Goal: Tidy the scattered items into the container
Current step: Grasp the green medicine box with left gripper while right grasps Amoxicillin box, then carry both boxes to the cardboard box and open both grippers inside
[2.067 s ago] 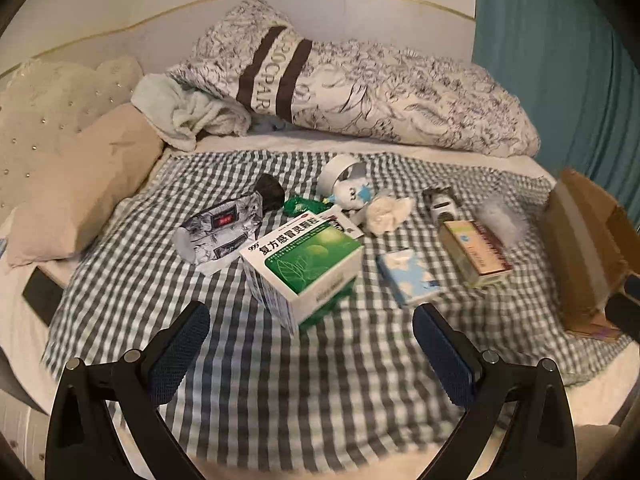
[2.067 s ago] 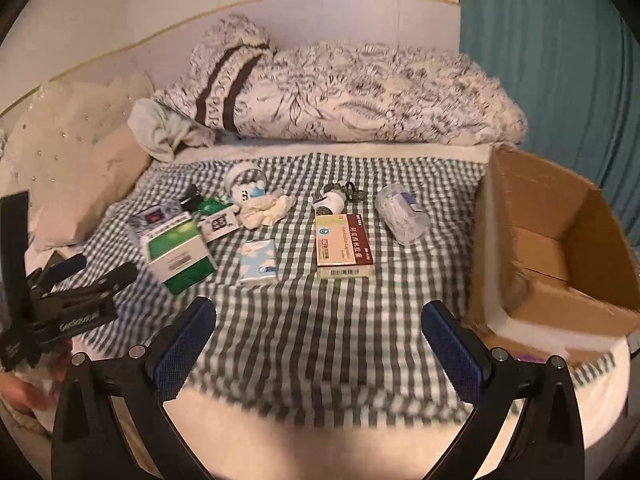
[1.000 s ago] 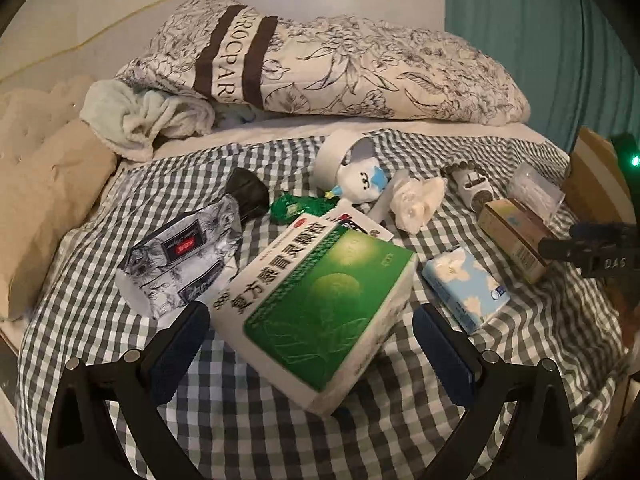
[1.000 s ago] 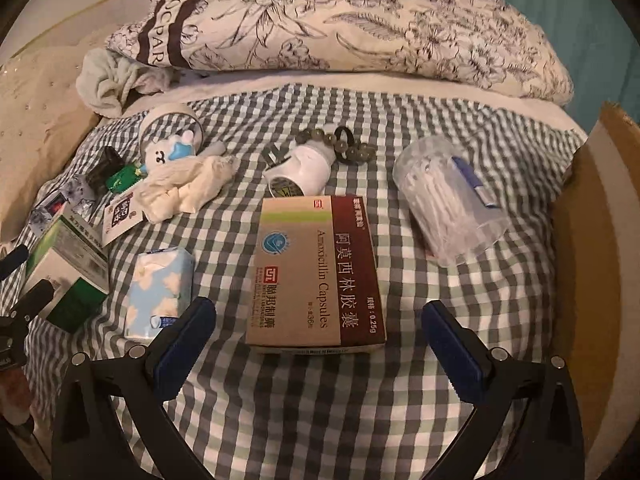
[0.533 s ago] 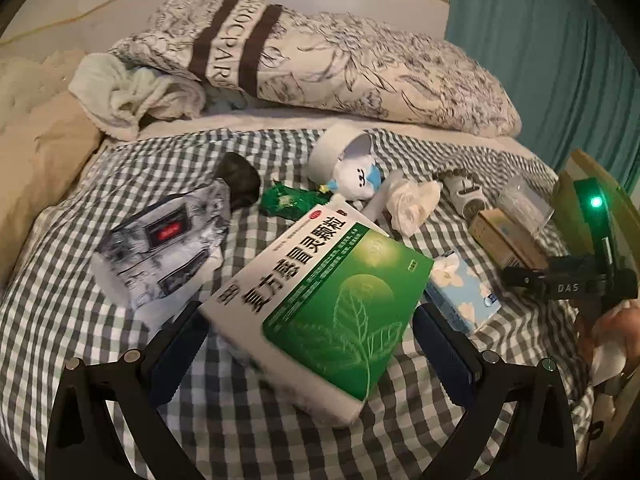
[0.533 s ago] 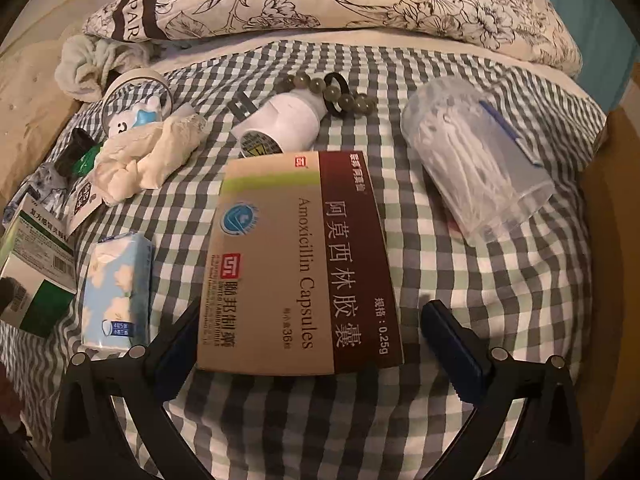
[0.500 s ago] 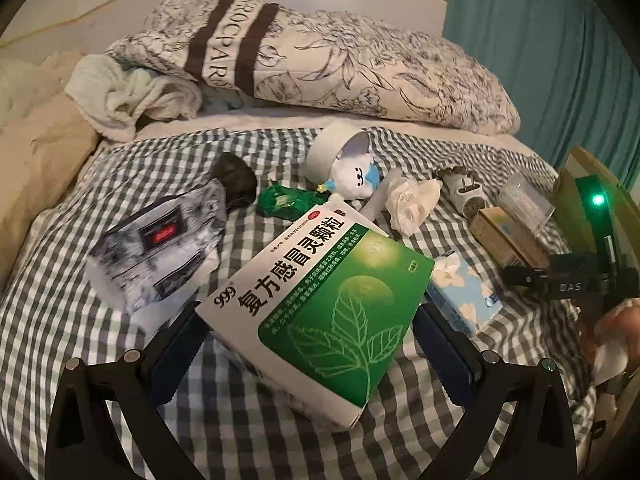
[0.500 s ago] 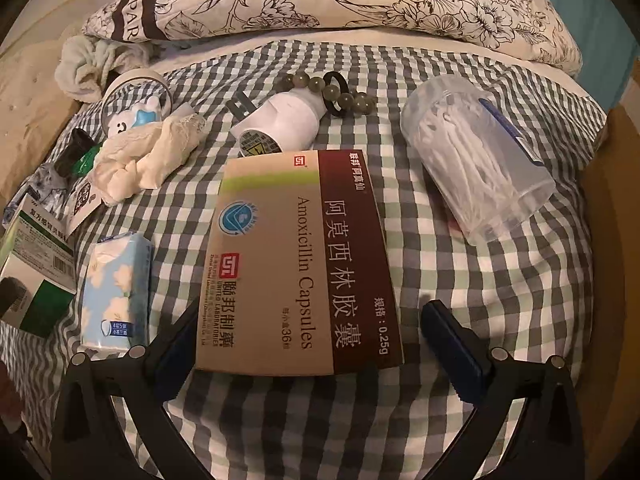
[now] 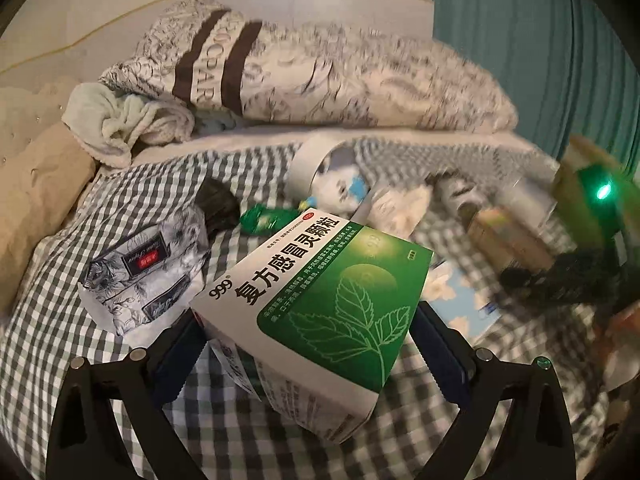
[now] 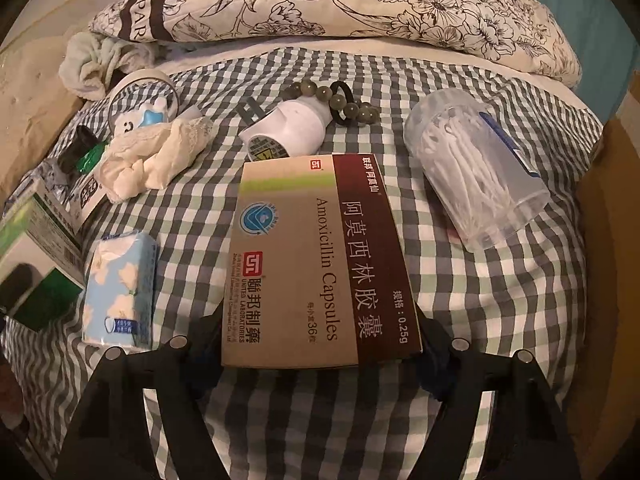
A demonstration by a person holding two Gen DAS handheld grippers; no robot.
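A green and white medicine box (image 9: 320,300) lies on the checked blanket between the fingers of my left gripper (image 9: 308,320). That gripper stands wide, with its pads close beside the box's corners. A brown amoxicillin box (image 10: 316,264) lies between the fingers of my right gripper (image 10: 320,340). Its jaws are closing, and both pads meet the box's long sides. The cardboard container (image 10: 612,240) stands at the right edge of the bed.
Scattered on the blanket are a blue tissue pack (image 10: 120,288), a clear tub of cotton swabs (image 10: 472,172), a white bottle with a bead bracelet (image 10: 296,124), a crumpled cloth (image 10: 156,160), a patterned tissue packet (image 9: 144,276) and a tape roll (image 9: 316,160). Pillows (image 10: 340,4) lie behind.
Both grippers came down close over their boxes. In the last half second the right gripper's fingers narrowed onto the amoxicillin box; the left view barely shifted.
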